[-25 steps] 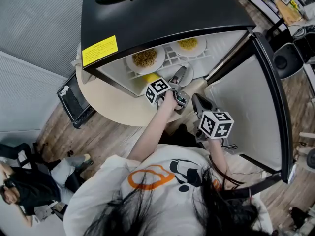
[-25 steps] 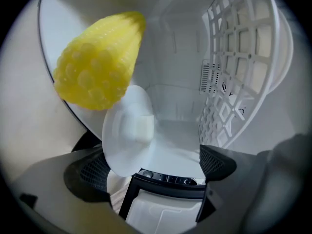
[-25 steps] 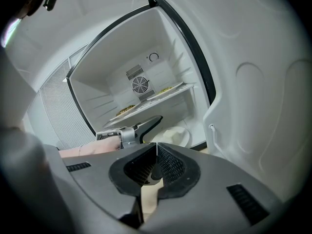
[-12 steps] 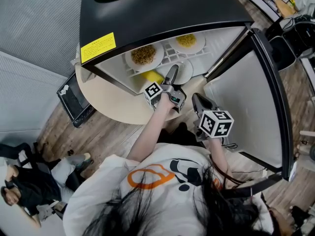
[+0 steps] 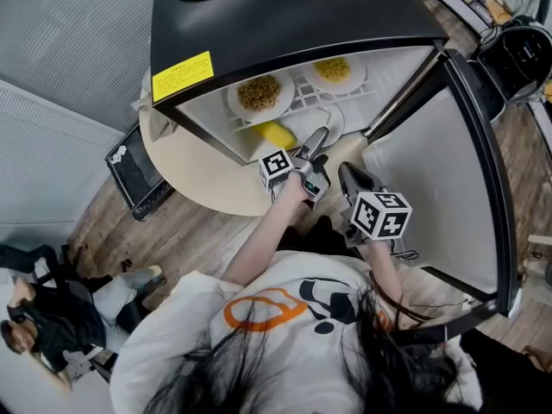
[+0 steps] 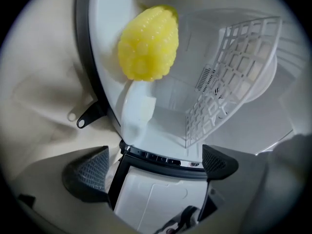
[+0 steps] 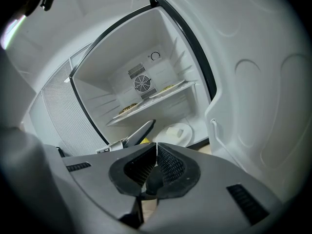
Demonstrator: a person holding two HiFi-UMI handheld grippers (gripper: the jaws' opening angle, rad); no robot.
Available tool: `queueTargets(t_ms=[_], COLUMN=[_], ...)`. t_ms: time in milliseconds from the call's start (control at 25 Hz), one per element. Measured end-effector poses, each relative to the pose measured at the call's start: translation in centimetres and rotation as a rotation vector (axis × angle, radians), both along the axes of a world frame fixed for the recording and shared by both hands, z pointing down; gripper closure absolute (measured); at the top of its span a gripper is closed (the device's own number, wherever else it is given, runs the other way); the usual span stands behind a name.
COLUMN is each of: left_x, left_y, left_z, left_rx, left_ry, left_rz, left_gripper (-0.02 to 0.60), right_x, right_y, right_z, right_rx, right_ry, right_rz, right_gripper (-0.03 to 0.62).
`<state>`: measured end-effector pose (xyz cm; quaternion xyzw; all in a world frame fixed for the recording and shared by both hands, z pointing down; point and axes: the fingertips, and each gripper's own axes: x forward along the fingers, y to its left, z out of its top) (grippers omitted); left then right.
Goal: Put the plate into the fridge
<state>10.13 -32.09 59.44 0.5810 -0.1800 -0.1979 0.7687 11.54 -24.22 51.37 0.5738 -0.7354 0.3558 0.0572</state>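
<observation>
left gripper view | left tool [image 6: 156, 165] just spread wide, nothing between | right tool [image 7: 156, 155] closed, empty

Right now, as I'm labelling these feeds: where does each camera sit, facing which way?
Head view: on the person's head, looking steeply down at the open fridge; hair, shirt, forearms show.
Left gripper view: on the left gripper, facing the yellow corn cob inside; its jaws have just been opening, nothing between them.
Right gripper view: on the right gripper, facing the fridge shelf; its jaws shut.
Shared: the corn cob, in head and left gripper views.
</observation>
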Motion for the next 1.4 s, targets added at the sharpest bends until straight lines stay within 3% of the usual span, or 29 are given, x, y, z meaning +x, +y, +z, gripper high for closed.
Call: queueTargets(t_ms=[480, 680, 880, 1000, 1120, 1400], left_x=[0.1, -1.6, -4.4, -6.1, -8.1, -11.4], left_y=[4.6, 5.7, 6.2, 6.6, 7.1, 9.2], left_z=[-4.3, -6.1, -7.3, -8.2, -9.0, -9.8], left_rx=[0.319, 0.451, 0.556, 0.617, 0.699, 0.848], left_ry=[-0.041, -0.085, -0.142, -0.166, -0.239, -0.393], left_rz=[0.270, 0.295, 0.266, 0.258, 0.228, 0.234], left_gripper=[0.014, 0.120, 0.272, 0.292, 0.390, 0.519], right_x=[-1.5, -2.6, -4.2, -5.3, -6.5, -8.6], right_y=[0.4, 1.0, 1.7, 2.2, 3.0, 5.3], right_z=[-0.8, -0.9, -1.2, -1.0, -0.6, 0.1], right_rx=[0.028, 0.036, 0.045, 0.048, 0.046, 0.031], right_ry=[0.004, -0.004, -0.011, -0.021, -0.029, -0.035], right_rz=[-0.021, -0.021, -0.024, -0.027, -0.028, -0.006], right_gripper=[0.572, 0.572, 0.572, 0.572, 0.572, 0.572])
